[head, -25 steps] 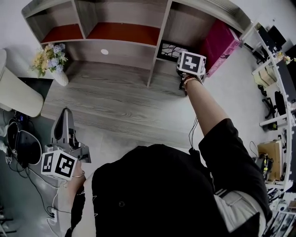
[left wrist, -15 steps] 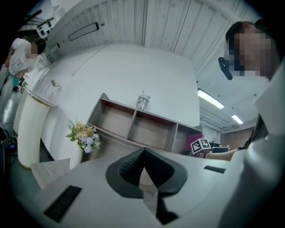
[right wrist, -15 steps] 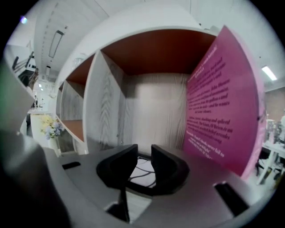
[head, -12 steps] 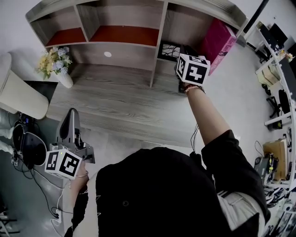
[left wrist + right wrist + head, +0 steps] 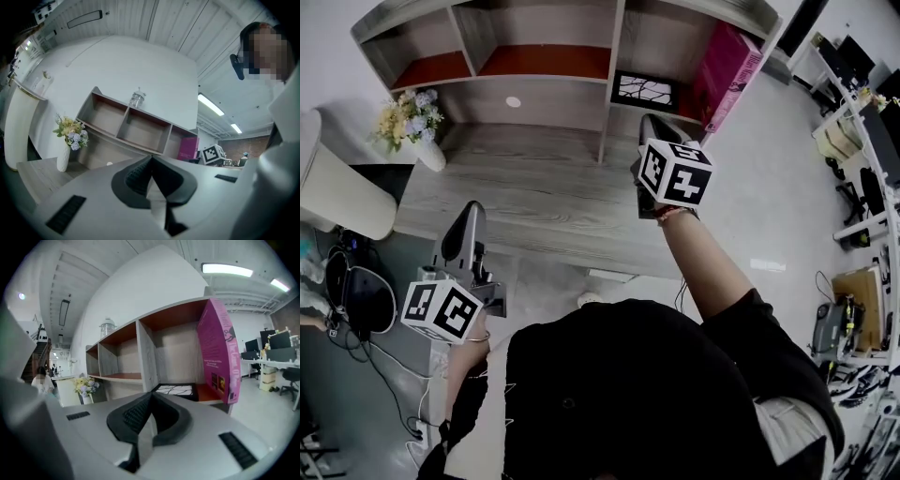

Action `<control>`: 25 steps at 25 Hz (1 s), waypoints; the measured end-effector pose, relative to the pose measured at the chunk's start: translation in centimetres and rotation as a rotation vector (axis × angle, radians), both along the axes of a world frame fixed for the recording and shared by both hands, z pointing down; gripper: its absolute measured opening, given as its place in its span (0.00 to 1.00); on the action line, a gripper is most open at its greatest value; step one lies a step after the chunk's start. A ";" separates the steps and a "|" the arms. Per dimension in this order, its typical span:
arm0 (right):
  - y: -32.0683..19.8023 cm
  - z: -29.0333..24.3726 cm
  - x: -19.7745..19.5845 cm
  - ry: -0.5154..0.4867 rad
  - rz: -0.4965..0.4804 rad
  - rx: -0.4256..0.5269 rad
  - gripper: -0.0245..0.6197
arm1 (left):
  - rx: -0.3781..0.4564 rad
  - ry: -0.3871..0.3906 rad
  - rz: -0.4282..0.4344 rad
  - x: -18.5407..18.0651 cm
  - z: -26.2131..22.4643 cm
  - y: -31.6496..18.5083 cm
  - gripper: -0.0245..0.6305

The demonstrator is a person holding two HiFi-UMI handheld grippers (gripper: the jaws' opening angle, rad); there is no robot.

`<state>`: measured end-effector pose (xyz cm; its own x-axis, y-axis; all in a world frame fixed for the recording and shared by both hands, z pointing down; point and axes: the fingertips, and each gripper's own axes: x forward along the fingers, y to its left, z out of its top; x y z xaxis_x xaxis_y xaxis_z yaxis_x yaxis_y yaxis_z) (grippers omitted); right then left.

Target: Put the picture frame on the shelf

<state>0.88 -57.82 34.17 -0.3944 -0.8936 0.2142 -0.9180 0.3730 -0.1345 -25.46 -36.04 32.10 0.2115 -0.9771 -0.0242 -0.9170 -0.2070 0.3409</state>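
The picture frame [image 5: 645,91], black-edged with a white branching pattern, lies flat in the bottom right compartment of the wooden shelf [image 5: 609,58], beside a pink box [image 5: 724,64]. My right gripper [image 5: 652,126] is shut and empty, hovering over the desk a short way in front of that compartment. In the right gripper view the frame [image 5: 176,390] shows just beyond the closed jaws [image 5: 151,397], apart from them. My left gripper [image 5: 472,212] hangs near the desk's front left edge, shut on nothing, its jaws [image 5: 151,159] pointing at the shelf.
The shelf stands at the back of a grey wood desk [image 5: 534,197]. A white vase of flowers [image 5: 411,127] sits at its left end. A clear jar [image 5: 136,98] stands on the shelf top. A white rounded chair [image 5: 337,192] is at left, with office furniture at far right.
My right gripper has pulled back from the shelf compartment toward the person, leaving the frame lying there. The left gripper drifted slightly up and right.
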 end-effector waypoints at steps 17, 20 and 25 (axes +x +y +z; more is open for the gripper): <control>13.0 -1.2 -5.0 -0.201 -0.229 -0.003 0.05 | 0.043 -0.033 0.039 3.5 -0.9 2.5 0.06; 14.8 -1.6 -5.3 -0.198 -0.250 0.035 0.05 | 0.025 -0.025 0.024 3.3 0.0 3.4 0.06; 16.9 -1.2 -5.2 -0.175 -0.251 0.076 0.05 | -0.016 -0.041 0.024 3.6 1.5 4.4 0.06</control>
<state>-4.32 -40.88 33.01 -0.6296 -0.7746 0.0601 -0.7615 0.5999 -0.2453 -21.87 -31.66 33.56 0.2358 -0.9718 0.0009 -0.9252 -0.2243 0.3062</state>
